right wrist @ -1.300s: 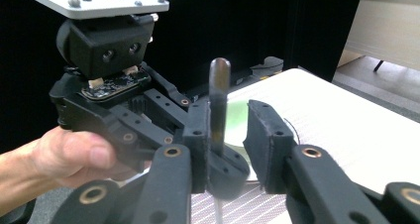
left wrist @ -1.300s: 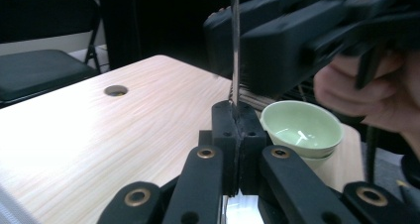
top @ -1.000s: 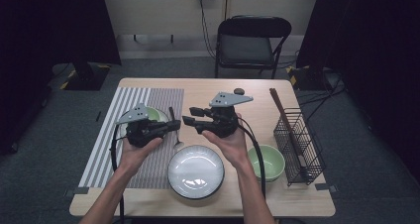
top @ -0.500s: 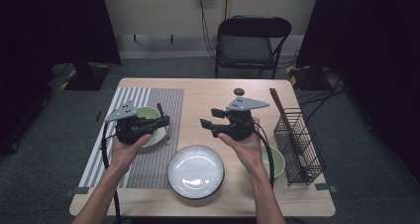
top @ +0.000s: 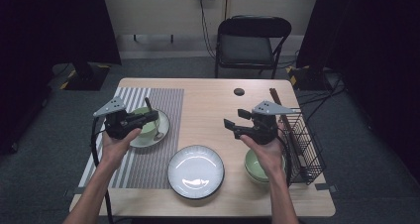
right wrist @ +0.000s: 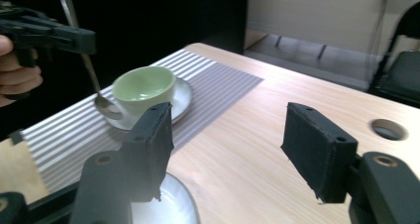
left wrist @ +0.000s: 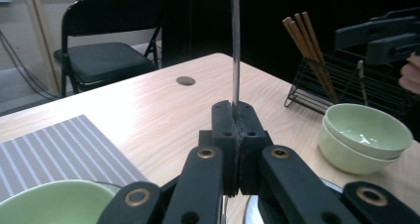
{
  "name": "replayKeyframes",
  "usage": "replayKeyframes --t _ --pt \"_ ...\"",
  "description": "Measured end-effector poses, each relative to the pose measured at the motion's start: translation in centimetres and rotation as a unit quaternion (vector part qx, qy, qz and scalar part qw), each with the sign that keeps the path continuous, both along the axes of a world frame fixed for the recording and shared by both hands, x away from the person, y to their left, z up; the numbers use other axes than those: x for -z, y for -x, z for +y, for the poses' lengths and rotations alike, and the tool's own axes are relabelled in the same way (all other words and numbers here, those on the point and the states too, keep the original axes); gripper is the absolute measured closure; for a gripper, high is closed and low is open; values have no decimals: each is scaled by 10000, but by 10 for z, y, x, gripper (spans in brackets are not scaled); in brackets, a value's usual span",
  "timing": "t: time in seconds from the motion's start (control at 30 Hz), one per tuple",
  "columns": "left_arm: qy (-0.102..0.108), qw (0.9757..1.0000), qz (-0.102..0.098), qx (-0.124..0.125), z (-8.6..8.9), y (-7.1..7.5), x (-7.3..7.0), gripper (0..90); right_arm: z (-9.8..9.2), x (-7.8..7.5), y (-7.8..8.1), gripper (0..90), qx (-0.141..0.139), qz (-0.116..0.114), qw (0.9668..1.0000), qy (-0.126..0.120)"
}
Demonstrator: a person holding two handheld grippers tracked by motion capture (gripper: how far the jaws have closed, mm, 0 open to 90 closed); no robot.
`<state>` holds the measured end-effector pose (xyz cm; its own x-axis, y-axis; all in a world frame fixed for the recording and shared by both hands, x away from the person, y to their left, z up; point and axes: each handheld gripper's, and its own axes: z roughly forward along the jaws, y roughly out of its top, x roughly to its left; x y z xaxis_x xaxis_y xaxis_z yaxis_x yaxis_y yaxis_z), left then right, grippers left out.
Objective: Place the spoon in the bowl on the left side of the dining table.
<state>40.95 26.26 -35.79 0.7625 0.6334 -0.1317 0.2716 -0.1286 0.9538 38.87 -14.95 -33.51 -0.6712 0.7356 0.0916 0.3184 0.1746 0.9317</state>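
A: Where was the spoon [right wrist: 84, 60]?
B: Clamped upright in the left gripper [left wrist: 233, 117], its bowl on the saucer [top: 161, 131] beside the green cup [right wrist: 143, 89], on the striped mat [top: 163, 102].
A: And the right gripper [right wrist: 228, 142]?
B: Its jaws had just been opening, wide, nothing between them, above the stacked green bowls [top: 256, 170].

the spoon [left wrist: 235, 45] handle runs off the top edge; the left gripper [top: 143, 119] hides part of the green cup [top: 146, 126].
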Motion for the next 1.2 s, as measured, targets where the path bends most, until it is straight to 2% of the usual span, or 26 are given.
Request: replayKeyframes --t 0.1,0.2,0.33,0.43,0.53,0.77,0.97,1.03,1.2 --pt "-15 10000 0 -59 4 -2 0 896 -10 -2 2 315 122 -42 9999 -4" --pt "103 9999 29 -122 9 -6 1 896 -22 -2 5 281 294 -47 9996 -36" --pt "-21 9998 -7 -184 15 -9 -1 896 -34 -3 6 252 493 -34 9987 -154" --pt "3 9997 -11 -244 19 -10 -1 896 -38 -9 4 244 532 -77 9986 -13" --pt "-65 9995 -12 -295 25 -13 -2 896 -44 -12 6 242 641 -66 9979 79" --pt "-99 9991 -34 -418 30 -21 -3 896 -63 -5 9 239 945 -32 9955 41" --pt "-134 9988 17 -466 31 -29 -2 897 -69 -5 10 228 997 -55 9950 28" --pt "-221 9986 -11 -480 32 -32 -2 896 -70 -4 10 227 1024 -38 9947 35" --pt "-266 9978 -19 -613 35 -38 0 897 -72 -2 9 227 1046 45 9945 85"
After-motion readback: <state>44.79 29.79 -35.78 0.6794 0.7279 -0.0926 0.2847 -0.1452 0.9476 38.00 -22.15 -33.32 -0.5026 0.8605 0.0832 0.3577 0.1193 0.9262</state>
